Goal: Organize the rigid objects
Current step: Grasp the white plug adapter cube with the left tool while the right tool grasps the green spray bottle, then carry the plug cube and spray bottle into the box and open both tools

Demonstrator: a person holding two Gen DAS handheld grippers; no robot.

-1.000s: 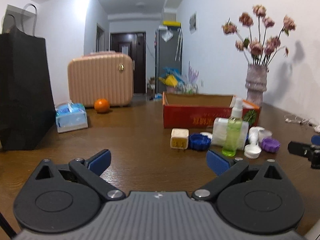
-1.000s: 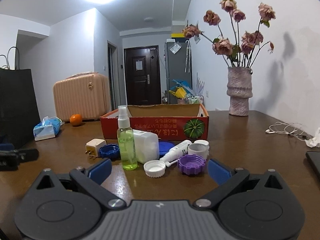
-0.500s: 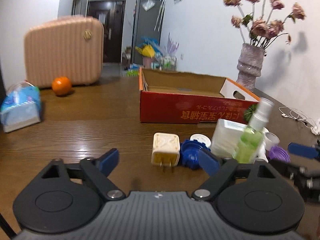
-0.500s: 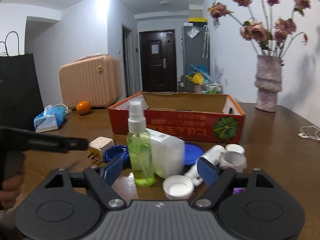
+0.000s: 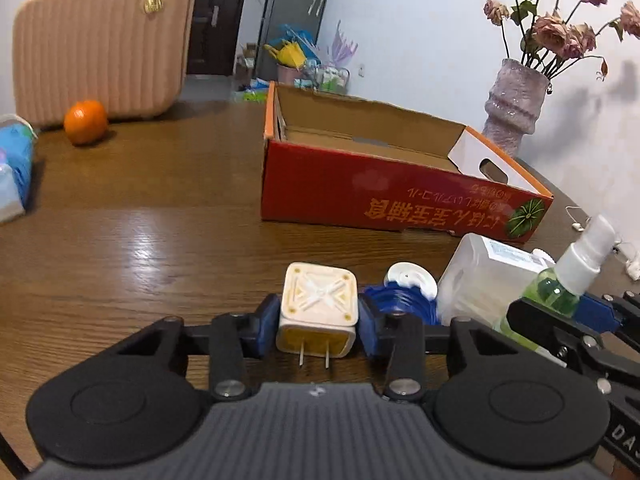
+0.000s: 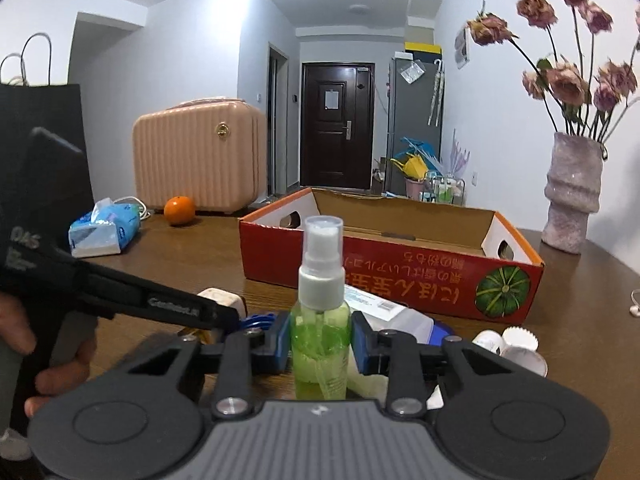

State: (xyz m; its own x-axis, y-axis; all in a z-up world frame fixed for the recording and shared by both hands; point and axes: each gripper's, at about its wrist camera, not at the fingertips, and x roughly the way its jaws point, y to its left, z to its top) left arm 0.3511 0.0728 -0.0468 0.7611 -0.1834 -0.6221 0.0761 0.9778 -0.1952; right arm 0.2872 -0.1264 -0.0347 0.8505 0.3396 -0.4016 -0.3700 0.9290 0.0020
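Observation:
My left gripper [image 5: 318, 322] is shut on a cream plug adapter [image 5: 318, 308] with its two prongs facing the camera, low over the wooden table. My right gripper [image 6: 320, 340] is shut on a green spray bottle [image 6: 320, 320] that stands upright. The bottle also shows in the left wrist view [image 5: 560, 288], with the right gripper's fingers [image 5: 596, 310] around it. An open red cardboard box [image 5: 384, 192] stands just behind them; it also shows in the right wrist view [image 6: 400, 276].
Beside the bottle lie a translucent white container [image 5: 484, 272], a blue lid [image 5: 400, 300] and white caps [image 6: 520, 348]. Further back are an orange [image 5: 85, 121], a tissue pack [image 6: 104, 228], a pink suitcase [image 5: 100, 40], a flower vase [image 6: 572, 200] and a black bag [image 6: 44, 152].
Both grippers moved forward to the cluster of objects and closed: the left one on the plug adapter, the right one on the green spray bottle.

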